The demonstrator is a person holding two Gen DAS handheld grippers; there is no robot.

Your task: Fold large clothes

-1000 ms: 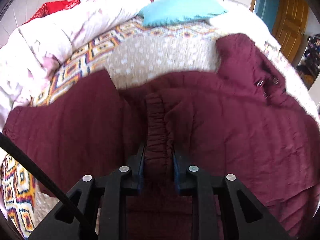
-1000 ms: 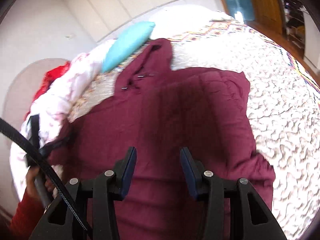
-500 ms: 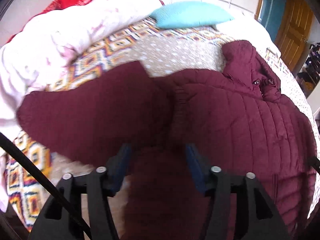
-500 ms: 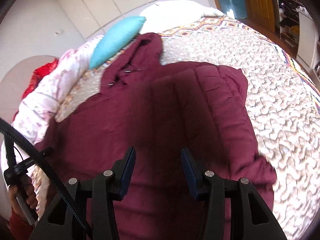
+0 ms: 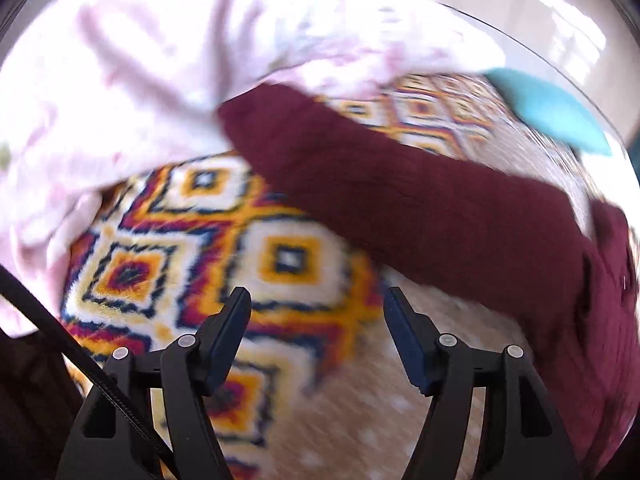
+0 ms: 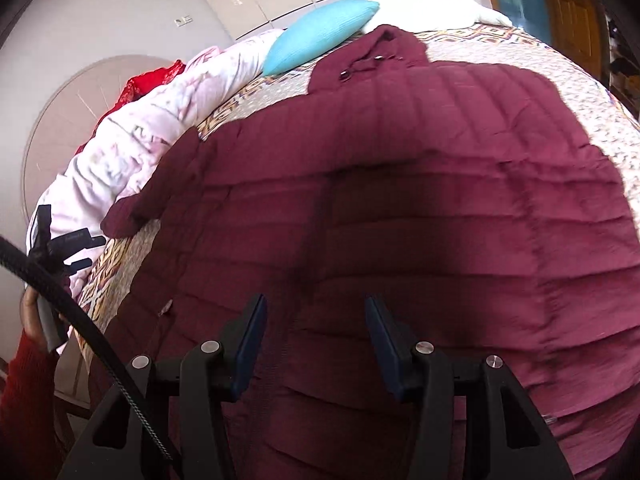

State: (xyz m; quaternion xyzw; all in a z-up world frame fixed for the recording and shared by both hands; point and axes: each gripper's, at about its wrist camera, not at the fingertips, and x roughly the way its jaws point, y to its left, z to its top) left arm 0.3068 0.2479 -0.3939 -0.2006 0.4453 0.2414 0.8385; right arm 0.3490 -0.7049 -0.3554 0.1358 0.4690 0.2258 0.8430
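Now the maroon quilted jacket [image 6: 400,216] lies spread flat on the bed [image 6: 560,64], its long axis running from the hem beside the right gripper [image 6: 316,336] up to the hood [image 6: 384,48], which points at the turquoise pillow [image 6: 320,36]. One sleeve [image 5: 400,184] stretches sideways toward the pink duvet [image 6: 152,128]. Both grippers are empty: the left gripper [image 5: 316,328] has just been opening above the patterned bedspread [image 5: 200,248], the right likewise over the jacket.

Maroon quilted jacket [image 6: 400,208] lies spread flat on the bed, apparently sleeve outstretched.
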